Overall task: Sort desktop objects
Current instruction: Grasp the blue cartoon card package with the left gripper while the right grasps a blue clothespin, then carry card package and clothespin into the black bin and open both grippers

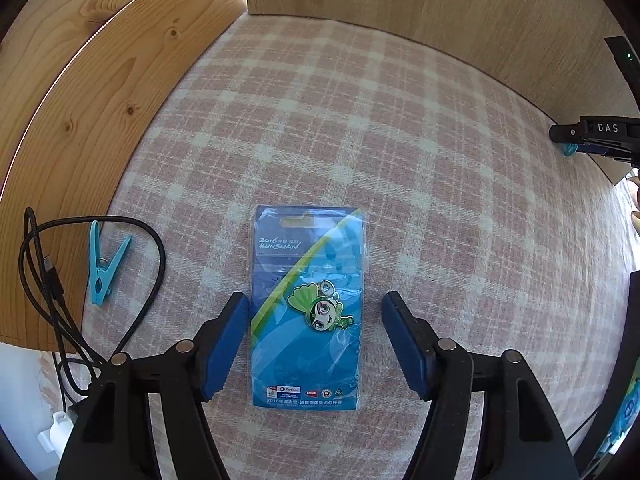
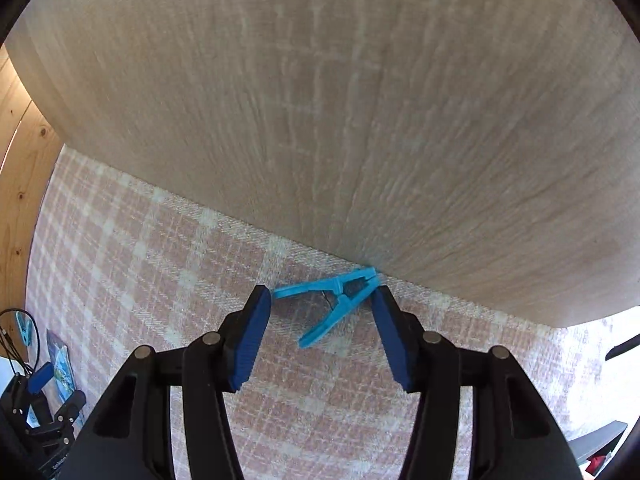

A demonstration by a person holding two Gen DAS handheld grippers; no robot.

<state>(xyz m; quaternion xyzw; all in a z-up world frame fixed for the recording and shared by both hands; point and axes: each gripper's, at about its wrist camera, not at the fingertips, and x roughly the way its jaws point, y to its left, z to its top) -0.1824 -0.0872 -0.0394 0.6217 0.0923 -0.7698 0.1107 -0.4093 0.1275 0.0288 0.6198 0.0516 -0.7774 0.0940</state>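
Blue pads of the left tool (image 1: 314,338) stand released on both sides of a pin badge card (image 1: 307,308) lying flat on the checked desk (image 1: 440,208), while the right tool (image 2: 320,336), released too, frames a blue clothespin (image 2: 334,300) beside a wooden panel (image 2: 360,120).

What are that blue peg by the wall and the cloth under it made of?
The clothespin looks like moulded plastic: uniform turquoise, smooth, with a thin wire spring, probably metal. The checked tablecloth seems a woven fabric, matte, with visible threads in pink and cream.
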